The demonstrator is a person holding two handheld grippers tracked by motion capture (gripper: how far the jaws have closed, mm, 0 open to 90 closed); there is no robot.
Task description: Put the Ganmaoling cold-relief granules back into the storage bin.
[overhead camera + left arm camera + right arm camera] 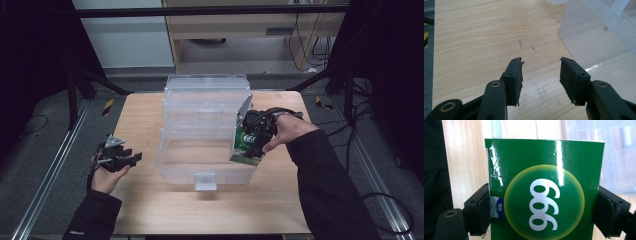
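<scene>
Your right gripper [250, 142] has the green box [544, 192] clamped, one pad on each narrow side, jaws spread to the box's full width. From the high view the box sits at about 3 o'clock of the clear plastic bin [172, 165], tilted over the bin's right wall, lower end dipping toward the inside.

Left gripper [131, 159] is parked on the table [150, 210] at roughly 9 o'clock of the bin, well apart from it. Jaws stand partly open with nothing between them, just bare wood.

Handling notes on the box:
- Looks like thin glossy carton, probably light. It should not fight you on weight.
- Glossy print means slippery. The pads bear on the side faces only, so expect it to pivot if you swing fast.
- There's a crease near the corner at 10 o'clock in the right gripper view. The wall is soft, so more squeeze will likely dent it further.
- Grip is low on the box, so most of it sticks out past the pads. Hold nearer the middle if you regrip.

The bin walls look stiff and the lid stands open behind at 12 o'clock, so the opening is free.
</scene>
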